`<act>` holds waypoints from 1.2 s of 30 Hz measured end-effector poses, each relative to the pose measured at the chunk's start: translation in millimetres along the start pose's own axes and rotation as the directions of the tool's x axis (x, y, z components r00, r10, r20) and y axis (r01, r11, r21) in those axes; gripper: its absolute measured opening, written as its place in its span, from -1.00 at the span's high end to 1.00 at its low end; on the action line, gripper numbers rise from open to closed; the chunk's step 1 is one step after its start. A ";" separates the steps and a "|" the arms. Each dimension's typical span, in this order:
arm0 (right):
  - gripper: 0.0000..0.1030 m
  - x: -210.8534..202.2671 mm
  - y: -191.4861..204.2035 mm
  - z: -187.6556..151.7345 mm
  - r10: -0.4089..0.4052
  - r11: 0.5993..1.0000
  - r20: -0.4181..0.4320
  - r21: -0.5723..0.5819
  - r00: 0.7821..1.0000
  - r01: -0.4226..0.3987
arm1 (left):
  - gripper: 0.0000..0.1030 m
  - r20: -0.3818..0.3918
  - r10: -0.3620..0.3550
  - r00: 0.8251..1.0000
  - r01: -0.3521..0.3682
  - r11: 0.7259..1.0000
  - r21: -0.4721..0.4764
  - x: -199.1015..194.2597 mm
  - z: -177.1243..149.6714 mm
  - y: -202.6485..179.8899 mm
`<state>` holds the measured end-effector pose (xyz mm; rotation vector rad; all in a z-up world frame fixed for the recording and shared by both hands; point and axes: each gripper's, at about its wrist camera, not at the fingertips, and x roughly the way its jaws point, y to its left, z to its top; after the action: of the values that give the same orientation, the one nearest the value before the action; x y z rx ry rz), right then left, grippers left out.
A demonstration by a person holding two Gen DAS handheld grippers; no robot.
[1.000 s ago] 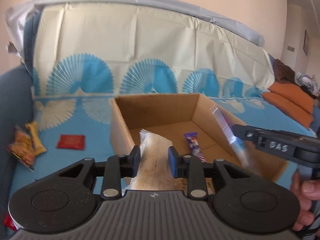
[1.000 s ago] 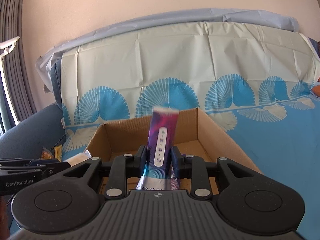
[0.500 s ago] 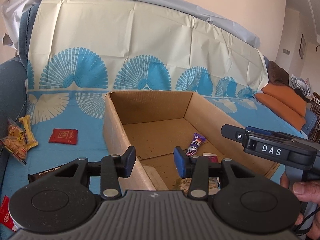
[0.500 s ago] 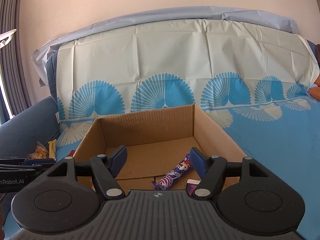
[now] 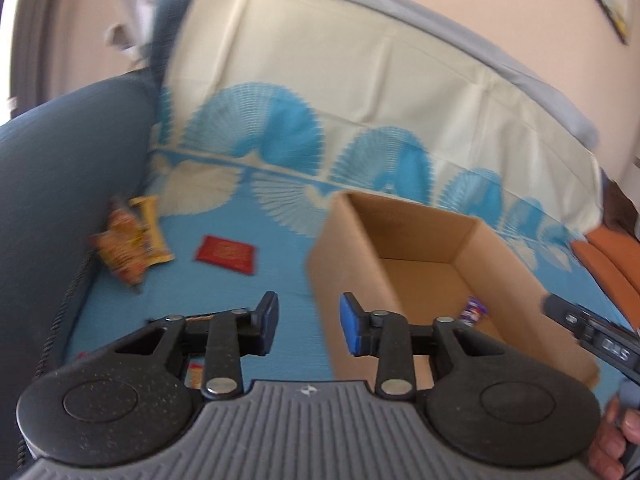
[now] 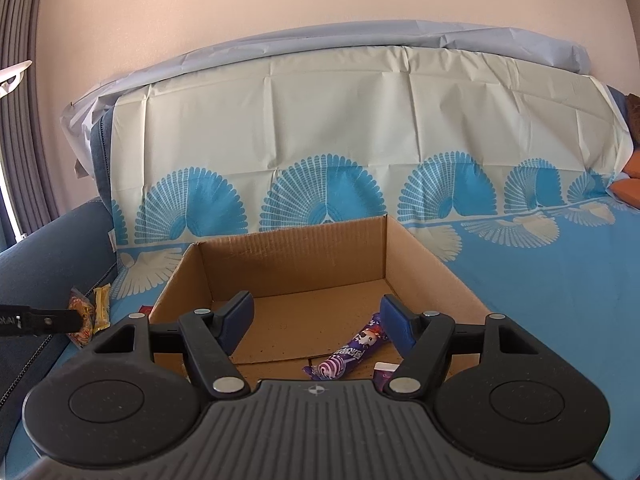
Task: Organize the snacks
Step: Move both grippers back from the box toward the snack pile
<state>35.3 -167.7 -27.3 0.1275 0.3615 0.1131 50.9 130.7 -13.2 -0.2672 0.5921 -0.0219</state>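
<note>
The right gripper point(image 6: 316, 320) is released, empty, above the corrugated cardboard box point(image 6: 288, 252), where a glossy purple candy wrapper point(image 6: 352, 350) lies. The left gripper point(image 5: 308, 324) is closing on nothing; a flat red packet point(image 5: 225, 253) lies beyond on blue cloth point(image 5: 280, 272).

R gripper point(image 6: 316, 322) open, empty | purple snack point(image 6: 352, 354) in box point(image 6: 432, 264)

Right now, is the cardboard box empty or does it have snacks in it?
Not empty. The open cardboard box holds a purple candy wrapper lying on its floor, plus another purple packet partly hidden beside it.
</note>
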 end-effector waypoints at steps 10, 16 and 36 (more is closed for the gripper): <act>0.02 -11.7 17.7 -1.1 0.056 0.998 0.013 0.008 0.998 -0.056 | 0.35 -0.051 0.081 0.995 -0.095 0.915 -0.393 -33.3 0.7 118.7; 0.02 -22.9 51.6 -0.9 0.154 0.988 0.024 -0.035 0.988 -0.153 | 0.33 -0.141 0.067 0.988 -0.100 0.965 -0.243 -42.0 -1.6 121.1; 0.31 2.1 189.9 -38.1 0.428 0.874 -0.201 -0.154 0.881 -0.460 | 0.25 -0.053 0.108 0.993 -0.111 0.991 -0.072 -46.9 -12.5 96.1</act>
<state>6.9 23.6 -36.0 0.0015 0.4761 0.6213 -0.4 224.9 -22.0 -0.3074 0.6561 0.1002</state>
